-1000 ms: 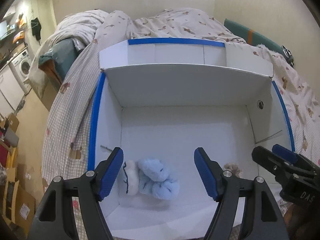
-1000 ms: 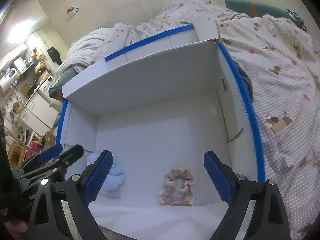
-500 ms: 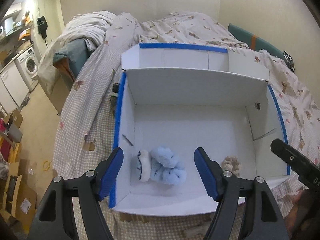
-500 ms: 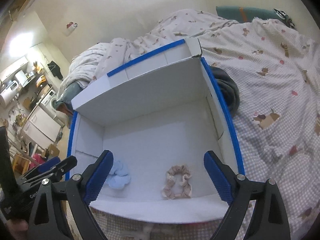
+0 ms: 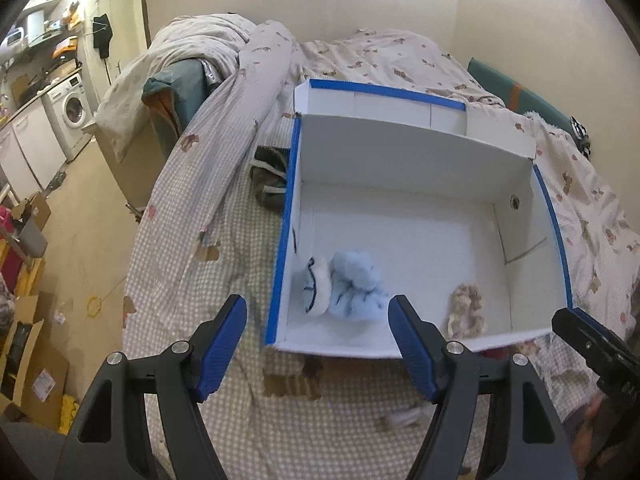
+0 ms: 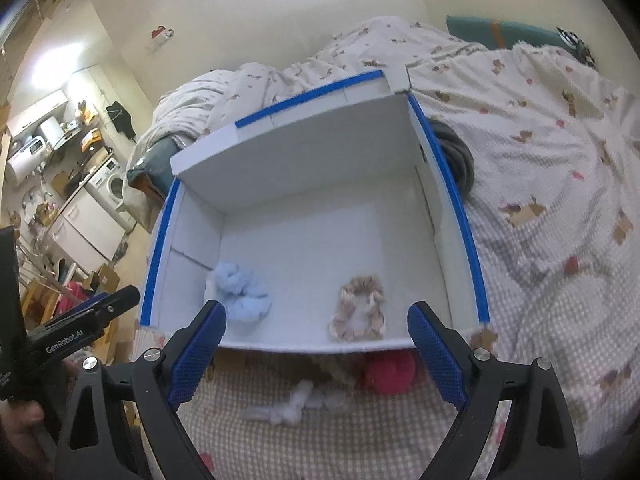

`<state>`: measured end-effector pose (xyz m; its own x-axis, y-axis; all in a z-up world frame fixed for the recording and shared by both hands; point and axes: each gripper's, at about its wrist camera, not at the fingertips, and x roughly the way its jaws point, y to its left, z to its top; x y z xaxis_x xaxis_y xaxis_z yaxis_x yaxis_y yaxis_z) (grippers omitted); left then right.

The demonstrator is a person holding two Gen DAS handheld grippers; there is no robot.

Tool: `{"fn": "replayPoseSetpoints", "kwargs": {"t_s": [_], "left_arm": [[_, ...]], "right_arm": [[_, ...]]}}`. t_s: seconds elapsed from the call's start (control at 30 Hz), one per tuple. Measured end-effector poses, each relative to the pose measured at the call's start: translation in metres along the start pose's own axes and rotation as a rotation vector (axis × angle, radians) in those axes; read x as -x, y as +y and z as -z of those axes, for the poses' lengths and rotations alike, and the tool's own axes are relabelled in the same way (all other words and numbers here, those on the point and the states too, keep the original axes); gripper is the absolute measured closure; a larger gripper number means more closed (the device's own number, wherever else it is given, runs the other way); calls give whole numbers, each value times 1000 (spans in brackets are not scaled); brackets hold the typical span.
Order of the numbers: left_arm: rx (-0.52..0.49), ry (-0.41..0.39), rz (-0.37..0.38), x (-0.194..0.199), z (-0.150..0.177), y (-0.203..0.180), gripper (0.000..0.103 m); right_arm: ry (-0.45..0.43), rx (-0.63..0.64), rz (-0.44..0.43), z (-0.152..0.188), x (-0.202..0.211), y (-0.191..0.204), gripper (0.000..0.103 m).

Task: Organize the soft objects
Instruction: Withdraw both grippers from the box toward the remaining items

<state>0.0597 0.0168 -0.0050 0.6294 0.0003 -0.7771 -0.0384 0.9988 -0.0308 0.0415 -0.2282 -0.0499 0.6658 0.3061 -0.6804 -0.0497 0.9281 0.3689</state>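
Now both grippers are hanging empty above the near edge of the box (image 5: pixel 420 160), the left gripper (image 5: pixel 318 344) and right gripper (image 6: pixel 316 354) each with jaws spread wide. Inside the white cardboard box, a fluffy blue scrunchie (image 5: pixel 356 284) is lying bunched in the near left corner, touching a white one (image 5: pixel 316 290). A ruffled beige scrunchie (image 6: pixel 358 314) is lying near the front wall, its ring stretching near to far. A red fuzzy ball (image 6: pixel 390 372) is sitting on the checked blanket (image 6: pixel 560 280), just outside the box.
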Motion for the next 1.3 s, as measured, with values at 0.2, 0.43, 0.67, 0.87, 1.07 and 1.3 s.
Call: {"fn": "replayPoseSetpoints", "kwargs": {"t_s": [0.2, 0.43, 0.67, 0.87, 1.07, 1.3], "left_arm": [[37, 77, -2, -5, 13, 21, 32], [37, 137, -14, -13, 31, 34, 32], [126, 274, -41, -44, 37, 54, 33], [127, 345, 2, -68, 41, 38, 33], [80, 422, 35, -99, 44, 12, 34], [31, 461, 44, -138, 46, -18, 34]], "right_arm": [[41, -6, 7, 15, -1, -3, 5], [97, 18, 0, 28, -8, 4, 5], [141, -28, 30, 31, -11, -11, 5], [178, -72, 49, 29, -23, -23, 5], [205, -92, 52, 27, -33, -29, 5], [231, -90, 55, 27, -42, -31, 5]]}}
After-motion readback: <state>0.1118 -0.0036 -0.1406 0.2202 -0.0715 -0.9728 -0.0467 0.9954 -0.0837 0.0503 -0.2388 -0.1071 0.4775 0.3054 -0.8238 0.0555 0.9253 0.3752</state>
